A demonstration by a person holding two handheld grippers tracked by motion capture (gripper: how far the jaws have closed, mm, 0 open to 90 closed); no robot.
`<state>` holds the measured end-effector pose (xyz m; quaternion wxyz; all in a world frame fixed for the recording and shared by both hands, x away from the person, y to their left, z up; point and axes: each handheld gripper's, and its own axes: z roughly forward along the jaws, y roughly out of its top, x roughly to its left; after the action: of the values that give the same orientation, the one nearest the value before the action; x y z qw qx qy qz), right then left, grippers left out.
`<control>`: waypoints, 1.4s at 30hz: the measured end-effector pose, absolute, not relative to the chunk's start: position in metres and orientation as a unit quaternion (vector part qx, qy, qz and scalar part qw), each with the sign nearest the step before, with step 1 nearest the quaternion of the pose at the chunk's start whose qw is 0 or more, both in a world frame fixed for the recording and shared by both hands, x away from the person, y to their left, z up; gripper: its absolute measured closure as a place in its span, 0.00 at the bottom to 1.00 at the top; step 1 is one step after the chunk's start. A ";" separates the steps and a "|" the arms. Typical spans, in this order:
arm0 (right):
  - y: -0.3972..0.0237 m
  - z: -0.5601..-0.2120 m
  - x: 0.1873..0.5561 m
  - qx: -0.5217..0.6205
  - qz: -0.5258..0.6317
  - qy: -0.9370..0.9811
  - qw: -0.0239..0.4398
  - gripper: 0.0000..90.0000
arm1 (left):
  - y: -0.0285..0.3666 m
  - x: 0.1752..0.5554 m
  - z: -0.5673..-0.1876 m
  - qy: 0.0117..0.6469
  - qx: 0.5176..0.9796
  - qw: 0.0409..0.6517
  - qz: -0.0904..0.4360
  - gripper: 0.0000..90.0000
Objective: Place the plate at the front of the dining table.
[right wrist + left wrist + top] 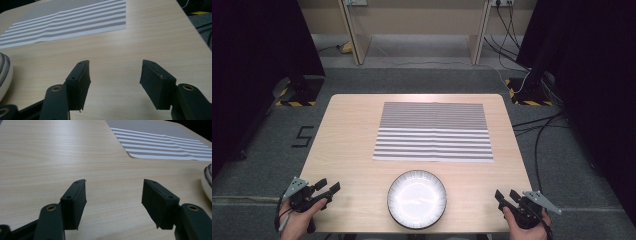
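High view: left gripper (pixel 327 186) and right gripper (pixel 507 195) were held agape at the table's (pixel 347 130) near corners; plate (pixel 417 198) sat between.

I count one wooden table (pixel 347 145) in front of me. On it lies one striped cloth (pixel 433 131), at the far middle, and one round plate (pixel 417 198) stands at the near edge, centred. I have two grippers: one left gripper (pixel 327 186) at the near left corner and one right gripper (pixel 507 194) at the near right corner, each with two black jaws standing apart, four jaws in all. Two hands hold them.
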<state>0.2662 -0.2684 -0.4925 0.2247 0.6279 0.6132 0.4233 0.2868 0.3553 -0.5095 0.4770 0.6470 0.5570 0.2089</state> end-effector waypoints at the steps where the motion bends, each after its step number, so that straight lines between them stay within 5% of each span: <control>1: -0.268 -0.492 0.266 0.628 0.423 0.613 0.225 0.46 | 0.353 0.286 -0.508 0.555 0.649 0.478 0.205 0.40; 6: -0.257 -0.488 0.265 0.614 0.430 0.631 0.199 0.55 | 0.344 0.285 -0.497 0.542 0.648 0.500 0.190 0.40; 20: -0.214 -0.478 0.274 0.571 0.439 0.678 0.149 0.55 | 0.324 0.284 -0.494 0.515 0.664 0.508 0.187 0.31; 29: -0.195 -0.469 0.283 0.564 0.428 0.694 0.132 0.57 | 0.305 0.281 -0.484 0.475 0.685 0.528 0.162 0.36; 34: -0.175 -0.463 0.293 0.545 0.425 0.714 0.113 0.63 | 0.284 0.281 -0.478 0.468 0.708 0.516 0.116 0.49; 42: -0.149 -0.462 0.295 0.527 0.415 0.738 0.077 0.72 | 0.259 0.285 -0.474 0.434 0.739 0.506 0.096 0.50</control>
<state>0.2951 -0.1492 -0.4620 0.0771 0.5274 0.7375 0.4146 0.2849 0.2595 -0.4736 0.5059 0.7392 0.4342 0.0956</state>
